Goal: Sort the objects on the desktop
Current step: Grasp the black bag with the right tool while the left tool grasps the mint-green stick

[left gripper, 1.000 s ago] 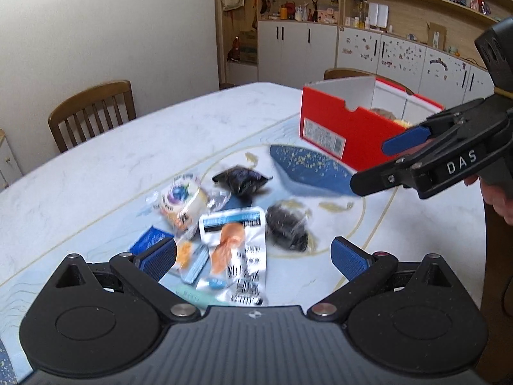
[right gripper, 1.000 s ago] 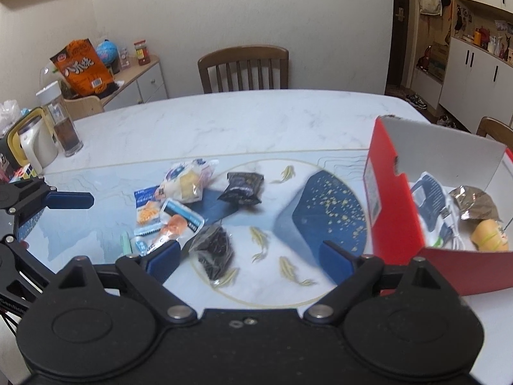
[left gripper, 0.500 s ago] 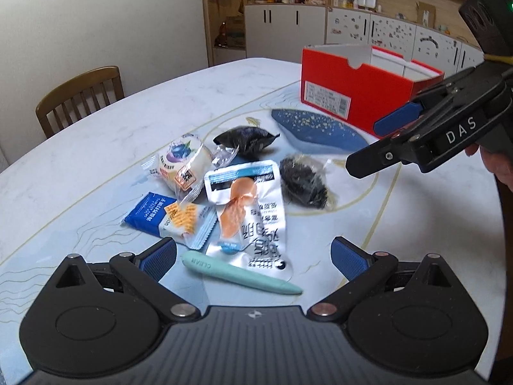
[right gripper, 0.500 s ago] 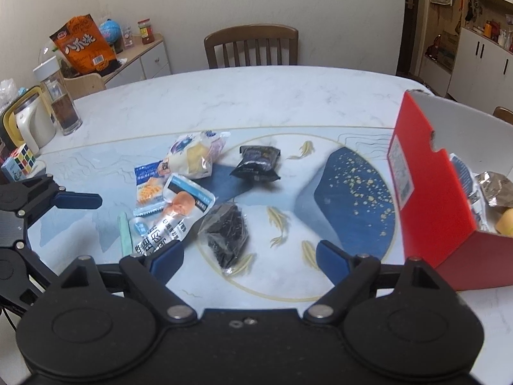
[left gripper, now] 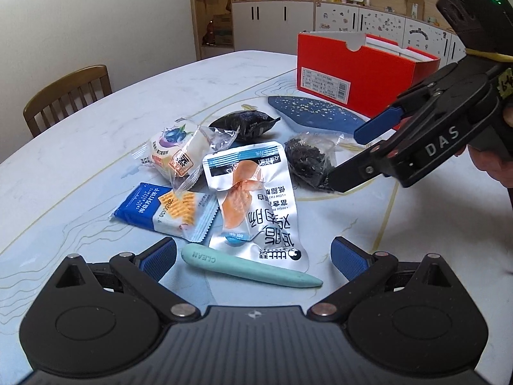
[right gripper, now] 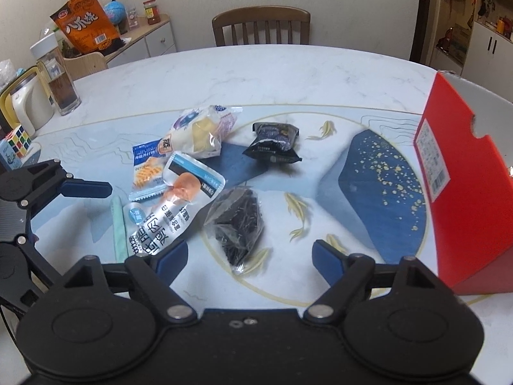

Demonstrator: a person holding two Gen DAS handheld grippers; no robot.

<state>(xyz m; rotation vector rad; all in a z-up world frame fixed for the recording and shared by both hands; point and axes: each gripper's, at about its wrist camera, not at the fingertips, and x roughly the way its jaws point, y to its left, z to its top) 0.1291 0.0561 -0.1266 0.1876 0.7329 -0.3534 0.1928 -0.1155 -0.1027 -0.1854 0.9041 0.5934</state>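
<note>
Just in front of the left gripper (left gripper: 253, 253), between its spread, empty fingers, lies the mint green stick (left gripper: 250, 268), and the bottom edge of the silver sausage pouch (left gripper: 253, 199) lies over it. A little farther, toward the left finger, is the blue cracker packet (left gripper: 163, 210), with the blueberry bun (left gripper: 174, 150) partly on top of it. Beyond the pouch lies the small black snack bag (left gripper: 247, 122).

The right gripper (right gripper: 250, 255) is also empty. Its jaws have just been closing a little but stand wide apart, with the clear bag of dark tea (right gripper: 237, 224) between them, not pinched. Far to its right stands the red box (right gripper: 465, 186), which I judge is the place where the items must go.

What can go wrong: the items overlap, so a pinch on the stick can catch the pouch edge and drag it too. The tea bag is thin and loose; I think the pads can slip on the film or take only a corner. The two grippers are near each other, so they can collide if both go to the middle.

For room, the table (right gripper: 288, 73) beyond the pile is bare up to its round edge, and the way from the tea bag to the box is free. The box wall is tall, so the item must go over its rim.
</note>
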